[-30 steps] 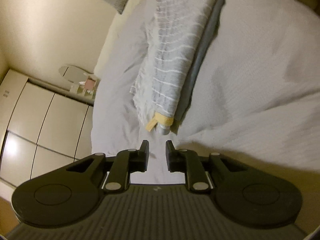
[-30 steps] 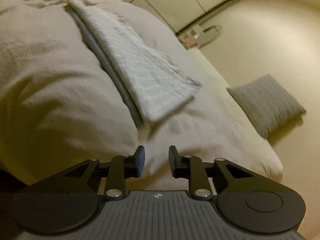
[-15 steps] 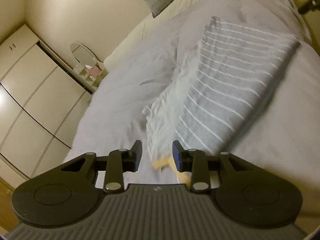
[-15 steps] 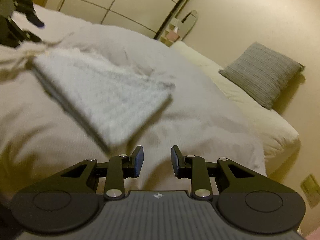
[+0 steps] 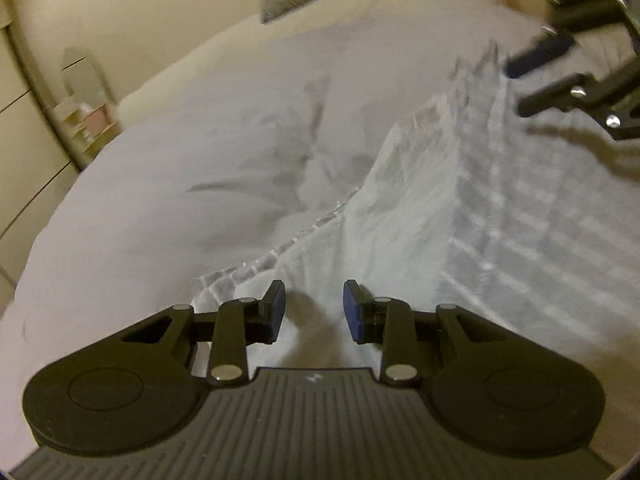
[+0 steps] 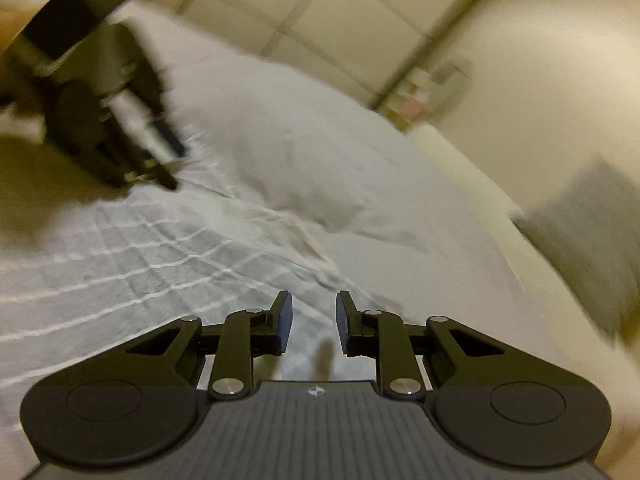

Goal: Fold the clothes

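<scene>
A grey garment with thin white stripes (image 5: 500, 208) lies folded into a long band on the bed. My left gripper (image 5: 314, 308) is open, low over the pale fringed end of that garment, with nothing between its fingers. At the top right of the left wrist view my right gripper (image 5: 520, 84) hovers over the far end of the cloth, blurred. In the right wrist view the striped garment (image 6: 140, 248) spreads left of my right gripper (image 6: 314, 324), which is open over the garment's edge. The left gripper (image 6: 176, 164) shows blurred at the other end.
A white duvet (image 5: 180, 168) covers the bed, rumpled beside the garment. A grey pillow (image 6: 592, 232) leans at the head end. Cream wardrobe doors (image 6: 320, 8) and a small oval mirror on a stand (image 5: 84, 80) lie beyond the bed.
Both grippers have swung round and dropped close to opposite ends of the garment. The left jaws stand a little wider. Neither has taken hold of the cloth.
</scene>
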The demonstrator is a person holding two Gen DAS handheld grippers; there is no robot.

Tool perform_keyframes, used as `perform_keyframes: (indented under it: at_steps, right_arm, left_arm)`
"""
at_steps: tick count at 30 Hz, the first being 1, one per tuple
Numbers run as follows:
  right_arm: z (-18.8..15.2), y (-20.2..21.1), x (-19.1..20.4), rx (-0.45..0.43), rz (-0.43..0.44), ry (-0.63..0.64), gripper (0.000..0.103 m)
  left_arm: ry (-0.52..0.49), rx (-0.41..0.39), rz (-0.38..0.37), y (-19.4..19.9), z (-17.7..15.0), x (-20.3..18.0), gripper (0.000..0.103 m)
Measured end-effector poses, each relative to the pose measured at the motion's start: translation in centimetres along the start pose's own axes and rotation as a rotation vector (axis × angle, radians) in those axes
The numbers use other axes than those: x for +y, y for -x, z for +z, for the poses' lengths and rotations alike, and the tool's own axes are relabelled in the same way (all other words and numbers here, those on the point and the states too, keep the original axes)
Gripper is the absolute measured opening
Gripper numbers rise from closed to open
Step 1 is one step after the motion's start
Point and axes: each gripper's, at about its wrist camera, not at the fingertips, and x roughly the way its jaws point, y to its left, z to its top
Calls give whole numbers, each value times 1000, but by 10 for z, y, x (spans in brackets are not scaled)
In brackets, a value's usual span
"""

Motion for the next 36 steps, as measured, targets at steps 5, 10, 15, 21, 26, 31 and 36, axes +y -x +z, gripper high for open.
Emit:
perform_keyframes:
  at_steps: [5, 10, 15, 21, 26, 31, 36]
  right_arm:
    - [-14, -37, -18, 42, -19, 13, 10]
    - [-31, -43, -69, 74, -122, -248, 11]
    - [-37, -17, -82, 41, -144, -406, 11]
    - [-42, 22, -75, -44, -2, -595, 23]
    - [-43, 2, -62, 33, 97, -580, 23]
    - [-55, 11, -61, 100, -1, -552, 15]
    - [-33, 19, -69, 7, 35, -568, 15]
  left_arm:
    - [51, 8, 27, -12, -13, 25, 34]
    - [97, -4, 60, -6, -26, 41, 36]
    - [146, -8, 153, 15, -32, 49, 35]
    - [313, -112, 54, 61, -36, 53, 34]
    - [186, -22, -8, 38, -29, 30, 35]
    - [97, 8, 69, 32, -30, 27, 35]
    - [145, -28, 58, 42, -9, 35, 34]
